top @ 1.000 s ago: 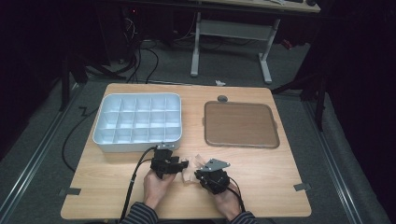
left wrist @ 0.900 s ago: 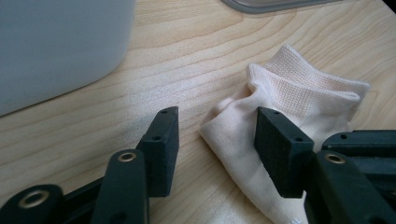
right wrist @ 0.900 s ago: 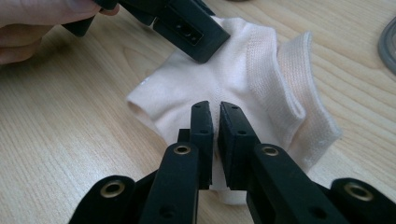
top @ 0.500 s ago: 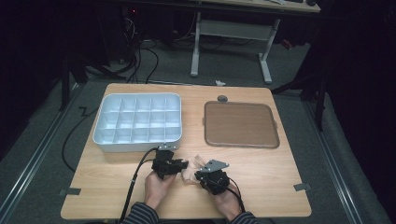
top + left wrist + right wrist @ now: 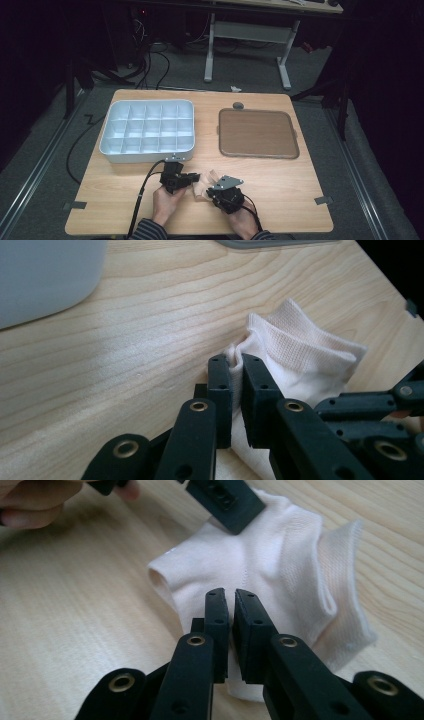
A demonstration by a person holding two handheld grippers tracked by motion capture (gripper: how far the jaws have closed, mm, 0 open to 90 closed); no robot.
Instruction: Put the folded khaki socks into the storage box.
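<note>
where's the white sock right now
The white sock lies on the table's near edge in the high view, pinched between the left gripper and right gripper.

Sock [image 5: 260, 565] white, ribbed cuff; claws black, brass rivets; desk [image 5: 300, 185] pale wood grain; compartment tray [image 5: 145, 152] light grey; flat tray [image 5: 257, 134] brown.

Left claw [image 5: 192, 178] and right claw [image 5: 212, 192] meet at pale cloth [image 5: 206, 181], near table [image 5: 300, 185] front edge.
</note>
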